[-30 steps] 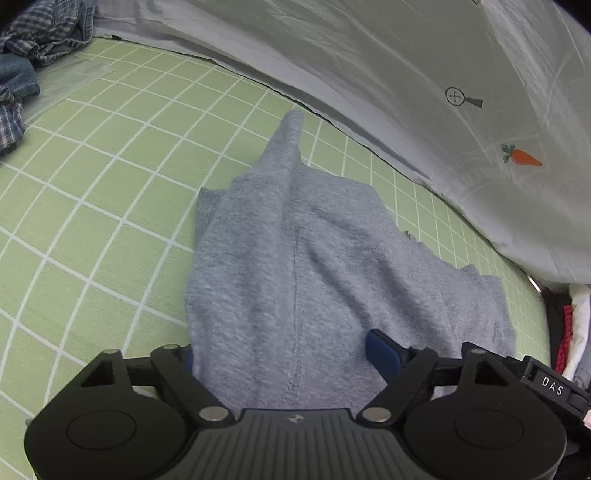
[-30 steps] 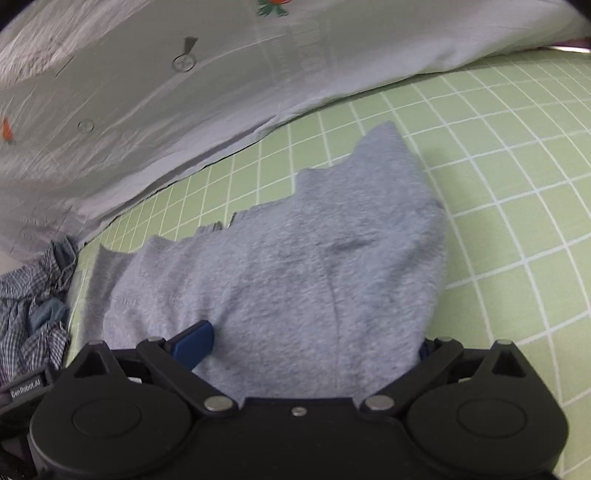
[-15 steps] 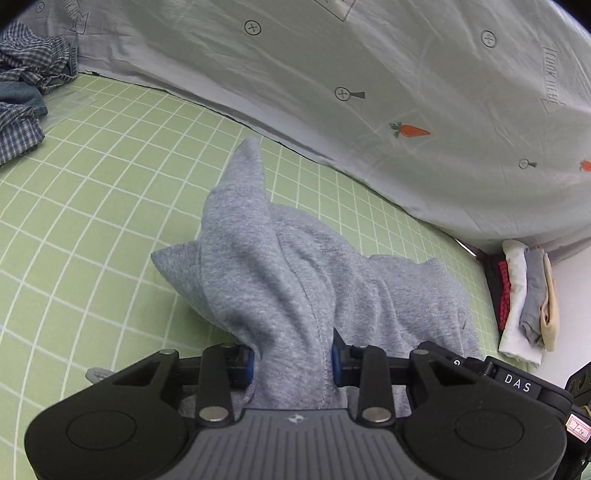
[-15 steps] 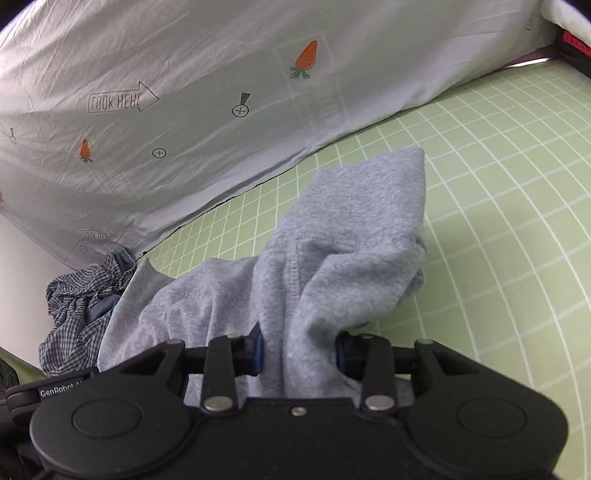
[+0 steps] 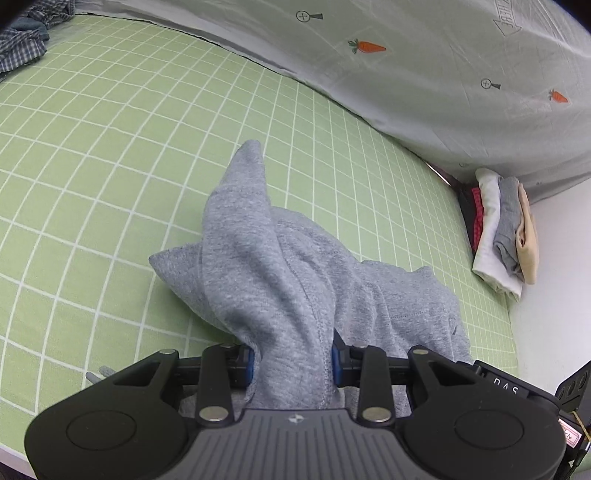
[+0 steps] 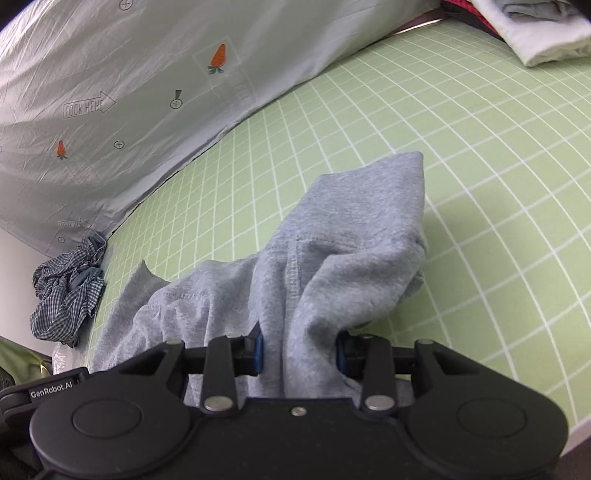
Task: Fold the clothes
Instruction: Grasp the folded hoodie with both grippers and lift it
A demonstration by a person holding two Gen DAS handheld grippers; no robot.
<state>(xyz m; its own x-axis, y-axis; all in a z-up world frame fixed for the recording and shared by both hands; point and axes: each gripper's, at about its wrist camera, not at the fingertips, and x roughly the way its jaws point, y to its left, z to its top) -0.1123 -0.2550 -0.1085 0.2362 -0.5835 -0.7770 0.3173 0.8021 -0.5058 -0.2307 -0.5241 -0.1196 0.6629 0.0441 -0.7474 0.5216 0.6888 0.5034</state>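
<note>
A grey knit garment (image 5: 280, 273) lies bunched on the green grid mat (image 5: 110, 155). My left gripper (image 5: 293, 360) is shut on a fold of its near edge, and the cloth rises from the mat in a ridge to the blue pads. In the right wrist view the same grey garment (image 6: 343, 236) drapes over the mat (image 6: 461, 155). My right gripper (image 6: 299, 354) is shut on another bunch of its edge. The fabric hides the pad faces in both views.
A stack of folded clothes (image 5: 506, 236) sits at the mat's far right corner, also seen as folded clothes (image 6: 535, 29). A crumpled checked shirt (image 6: 66, 291) lies at the far left, checked shirt (image 5: 22, 44). A grey carrot-print sheet (image 5: 424, 74) borders the back.
Both grippers closed on the garment's near edge a second ago and have since lifted it, so the flat cloth now stands bunched in ridges. Both cameras sit higher and further back.
</note>
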